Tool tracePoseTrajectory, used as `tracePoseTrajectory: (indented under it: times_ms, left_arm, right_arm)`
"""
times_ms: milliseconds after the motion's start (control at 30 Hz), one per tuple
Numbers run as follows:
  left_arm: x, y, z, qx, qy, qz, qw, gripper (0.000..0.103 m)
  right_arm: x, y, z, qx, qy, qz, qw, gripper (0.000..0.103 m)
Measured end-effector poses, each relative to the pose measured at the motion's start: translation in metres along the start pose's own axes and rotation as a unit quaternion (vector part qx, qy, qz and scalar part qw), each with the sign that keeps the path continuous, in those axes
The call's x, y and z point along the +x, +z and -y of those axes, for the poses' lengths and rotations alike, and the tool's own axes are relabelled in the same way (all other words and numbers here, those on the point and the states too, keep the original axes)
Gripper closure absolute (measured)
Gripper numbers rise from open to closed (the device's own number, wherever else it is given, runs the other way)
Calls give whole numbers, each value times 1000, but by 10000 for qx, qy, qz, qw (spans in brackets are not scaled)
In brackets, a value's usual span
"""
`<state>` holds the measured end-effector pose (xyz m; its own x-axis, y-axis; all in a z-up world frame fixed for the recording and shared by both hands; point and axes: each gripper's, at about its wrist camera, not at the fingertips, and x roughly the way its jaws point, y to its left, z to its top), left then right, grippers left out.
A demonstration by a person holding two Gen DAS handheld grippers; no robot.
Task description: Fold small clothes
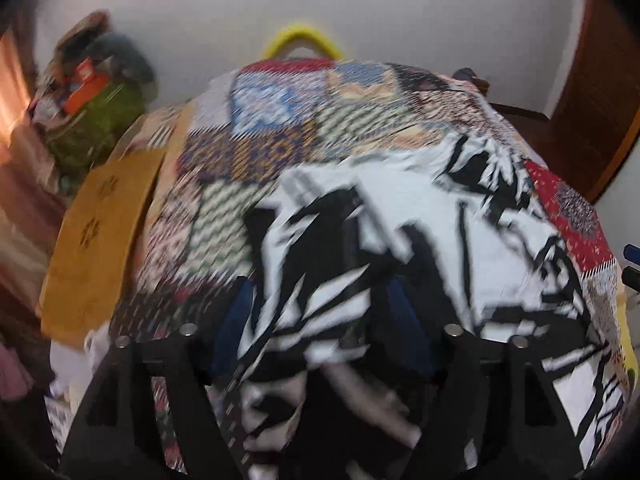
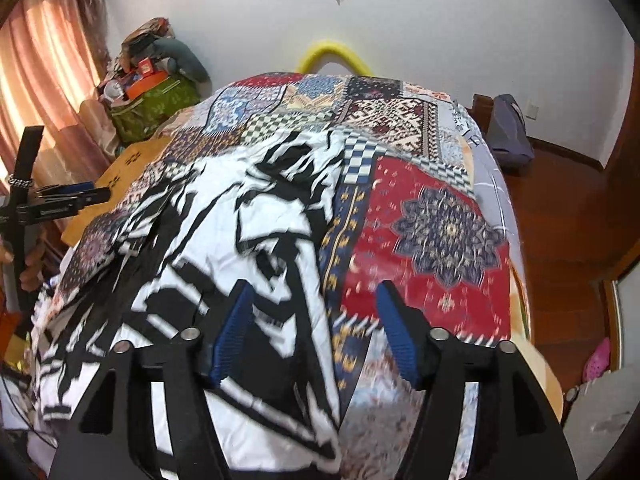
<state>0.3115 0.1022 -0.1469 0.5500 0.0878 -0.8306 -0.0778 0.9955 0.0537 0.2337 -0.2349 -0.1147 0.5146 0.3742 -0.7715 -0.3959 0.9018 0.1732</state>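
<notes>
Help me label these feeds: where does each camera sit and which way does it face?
Left wrist: on the left gripper, looking down along its blue fingers at the black-and-white garment on the bed; blurred.
Right wrist: on the right gripper, facing down at the garment; the left gripper and a hand show at left.
Shared: garment, quilt, yellow hoop, wall.

Left gripper (image 1: 320, 312) and right gripper (image 2: 314, 320) (both angled downward), fingers apart.

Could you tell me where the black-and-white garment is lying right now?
The black-and-white garment lies spread on the patchwork bedspread, left of its red patch in the right wrist view, under the open right gripper.
</notes>
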Motion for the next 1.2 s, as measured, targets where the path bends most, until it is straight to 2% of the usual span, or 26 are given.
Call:
tracePoseTrajectory:
  times_ms: [100, 267, 400, 433, 500, 567, 600, 633, 700, 900, 1000, 1100, 1167, 1200]
  left_arm:
    - [3, -31, -26, -169, 121, -252, 9995, 30]
    - [32, -81, -61, -580, 197, -952, 9936, 30]
    - [59, -103, -70, -844, -217, -1412, 9861, 31]
    - [64, -103, -69, -874, -324, -1449, 9850, 35]
    - [70, -99, -67, -915, -537, -1410, 9843, 52]
    - [75, -89, -62, -936, -654, -1384, 9838, 78]
    - [79, -83, -59, -900, -609, -1372, 9846, 83]
    - [82, -77, -55, -845, -543, -1357, 9856, 90]
    - [89, -65, -46, -673, -370, -1310, 9884, 96]
    - [109, -34, -49, -551, 123, -1186, 9913, 97]
    - [107, -33, -59, -648, 7, -1243, 9901, 96]
    - [93, -45, -67, -712, -119, -1271, 9893, 88]
    - [85, -56, -71, -707, -164, -1300, 9888, 73]
    - [79, -63, -74, -683, -166, -1317, 9888, 70]
  right_arm:
    - [8, -16, -3, 63, -12, -149, 9999, 38]
    - [47, -40, 6, 360, -131, -659, 9971, 38]
    - [70, -47, 14, 654, 2, -897, 9938, 38]
    - [73, -48, 14, 680, 46, -896, 9936, 42]
    - [75, -47, 11, 640, 60, -849, 9943, 52]
    - [79, -44, 9, 571, 90, -866, 9946, 75]
    - [81, -43, 9, 566, 92, -876, 9945, 80]
    - [83, -42, 9, 556, 70, -874, 9946, 90]
    - [84, -42, 9, 582, 88, -854, 9946, 94]
    - [76, -47, 4, 748, 75, -774, 9942, 96]
    - [70, -49, -3, 706, 123, -793, 9943, 96]
    - [59, -52, -5, 675, 141, -803, 9944, 94]
    - [51, -55, -4, 654, 150, -833, 9943, 84]
    - [48, -57, -2, 662, 146, -844, 9941, 80]
